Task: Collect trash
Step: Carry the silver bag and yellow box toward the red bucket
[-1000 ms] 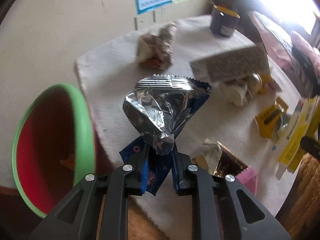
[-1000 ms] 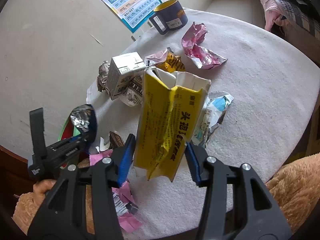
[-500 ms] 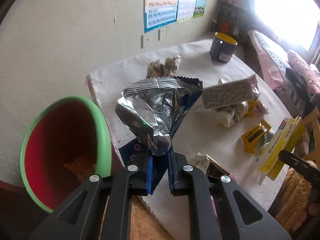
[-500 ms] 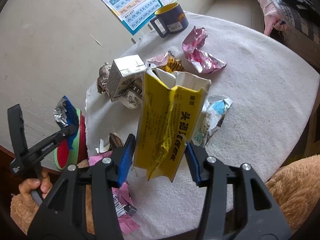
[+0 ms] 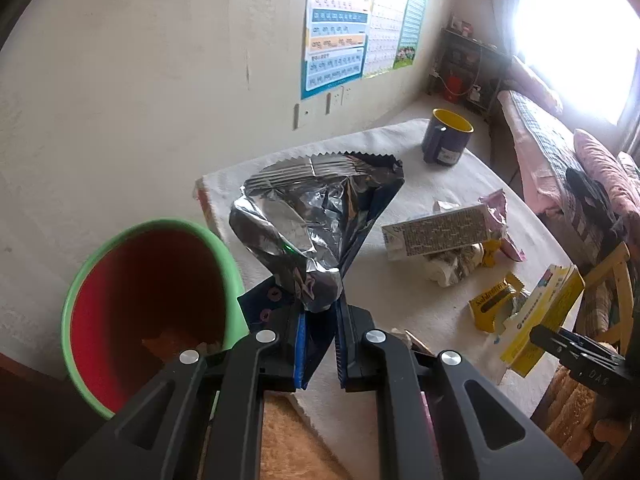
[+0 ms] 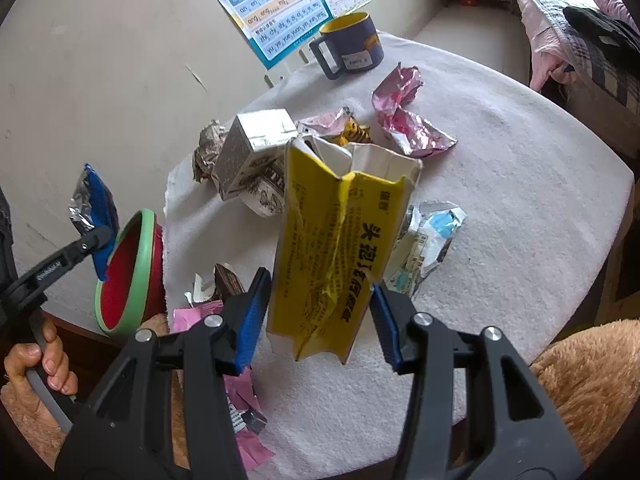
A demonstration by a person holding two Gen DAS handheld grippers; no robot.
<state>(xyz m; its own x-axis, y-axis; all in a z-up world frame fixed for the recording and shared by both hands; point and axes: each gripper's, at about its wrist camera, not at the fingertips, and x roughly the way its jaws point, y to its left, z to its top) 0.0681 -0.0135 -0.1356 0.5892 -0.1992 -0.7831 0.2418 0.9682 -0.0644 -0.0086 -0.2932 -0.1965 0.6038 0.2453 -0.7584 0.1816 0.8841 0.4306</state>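
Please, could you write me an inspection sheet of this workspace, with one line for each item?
Surface: table under a pale cloth.
Job's things: green-rimmed red bin beside the table edge; silver and blue foil wrapper; yellow carton.
Clutter: grey patterned carton, pink foil wrapper, pale blue wrapper, pink scraps, navy mug.
Grippers: left gripper shut on the foil wrapper, near the bin; right gripper shut on the yellow carton, above the table.
Cables: nothing seen on the table.
Surroundings: wall posters, bed, bright window.
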